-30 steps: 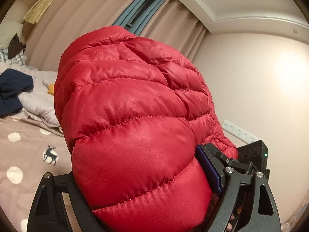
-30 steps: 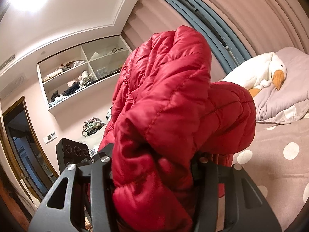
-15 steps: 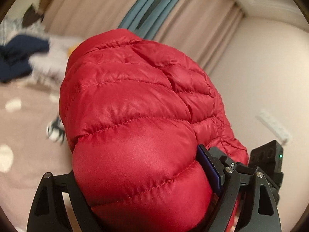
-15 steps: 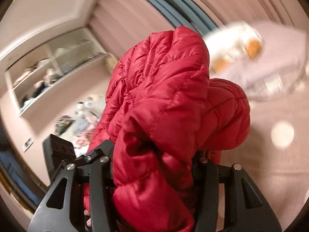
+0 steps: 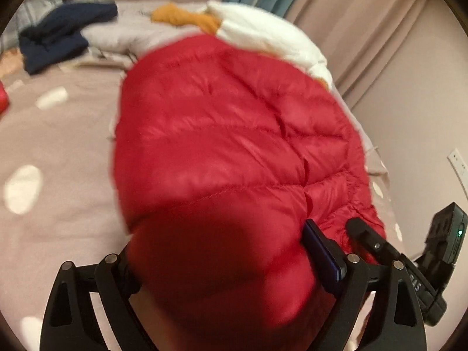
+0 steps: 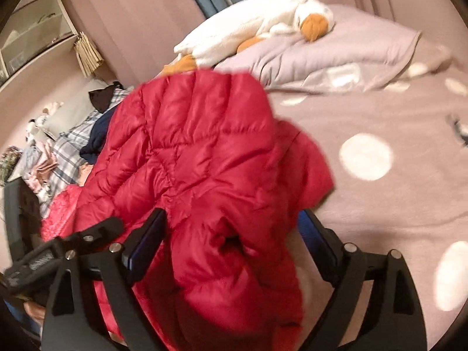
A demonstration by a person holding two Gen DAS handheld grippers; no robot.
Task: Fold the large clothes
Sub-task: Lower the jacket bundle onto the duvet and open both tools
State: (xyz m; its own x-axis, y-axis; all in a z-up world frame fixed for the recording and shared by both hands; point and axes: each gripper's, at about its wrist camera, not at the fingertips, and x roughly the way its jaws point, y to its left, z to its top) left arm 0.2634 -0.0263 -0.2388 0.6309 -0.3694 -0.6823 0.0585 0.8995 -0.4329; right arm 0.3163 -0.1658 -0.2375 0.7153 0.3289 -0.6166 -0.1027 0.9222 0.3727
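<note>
A red quilted puffer jacket (image 5: 234, 152) fills the middle of the left wrist view and hangs over the bed. My left gripper (image 5: 231, 266) is shut on a bunched part of it; the fingertips are buried in the fabric. In the right wrist view the same jacket (image 6: 201, 158) is bunched between the jaws of my right gripper (image 6: 231, 242), which is shut on it. The other gripper shows at the side of each view (image 5: 409, 266) (image 6: 58, 251). Both views are motion-blurred.
A pinkish bedspread with white dots (image 6: 380, 181) lies below. A white goose plush (image 6: 257, 20) rests on a grey pillow (image 6: 336, 55) at the head of the bed. Dark blue clothing (image 5: 61, 35) and plaid clothes (image 6: 70, 143) lie nearby. Curtains (image 5: 351, 14) hang behind.
Both grippers have tipped downward with the jacket: the views swung from ceiling and wall to the bed. The jacket has come down close over the bedspread. The grips are unchanged.
</note>
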